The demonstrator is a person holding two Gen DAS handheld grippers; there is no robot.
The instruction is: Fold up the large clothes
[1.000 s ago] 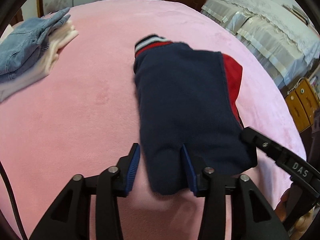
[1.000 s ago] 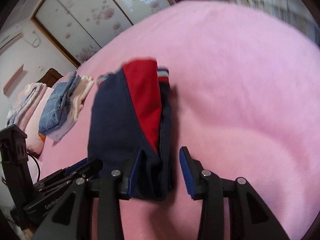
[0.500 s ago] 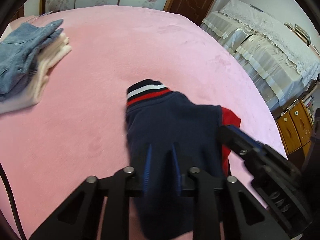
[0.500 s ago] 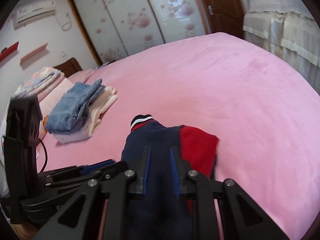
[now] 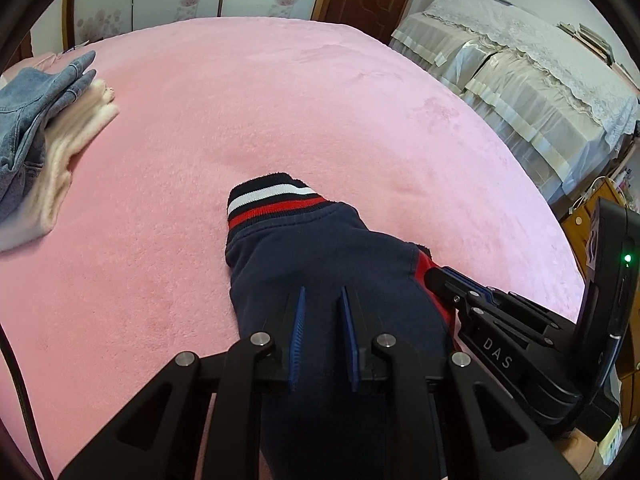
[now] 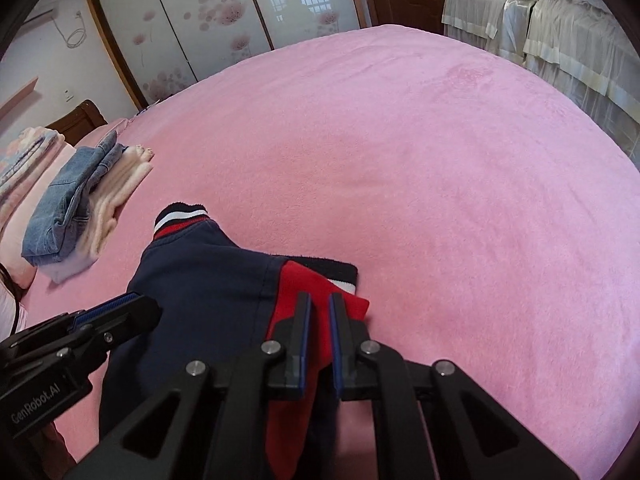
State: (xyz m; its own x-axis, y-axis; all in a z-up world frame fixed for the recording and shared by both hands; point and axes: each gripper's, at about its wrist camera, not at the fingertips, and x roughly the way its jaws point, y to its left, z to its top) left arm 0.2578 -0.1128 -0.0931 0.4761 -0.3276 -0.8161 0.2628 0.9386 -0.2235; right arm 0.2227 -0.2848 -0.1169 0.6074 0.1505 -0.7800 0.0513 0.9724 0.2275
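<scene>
A navy garment (image 5: 320,248) with a red panel (image 6: 304,284) and a striped cuff (image 5: 276,200) lies bunched on the pink bed (image 5: 280,100), close to its near edge. My left gripper (image 5: 323,292) is shut on a pinch of the navy cloth. My right gripper (image 6: 319,298) is closing its jaws, with the red panel pressed between the pads. Each gripper shows in the other's view: the right gripper (image 5: 436,276) at the garment's right side, the left gripper (image 6: 132,304) at its left. The garment's near end is hidden under the grippers.
A stack of folded clothes (image 6: 72,200), jeans on top of pale items, sits at the bed's left side (image 5: 36,120). Lace-covered furniture (image 5: 520,60) stands past the right edge. Sliding wardrobe doors (image 6: 240,20) and a brown door are behind the bed.
Both grippers have gone from standing open around the garment's near edge to pinching it. The garment has slid nearer and bunched up, and more bare bed shows beyond it.
</scene>
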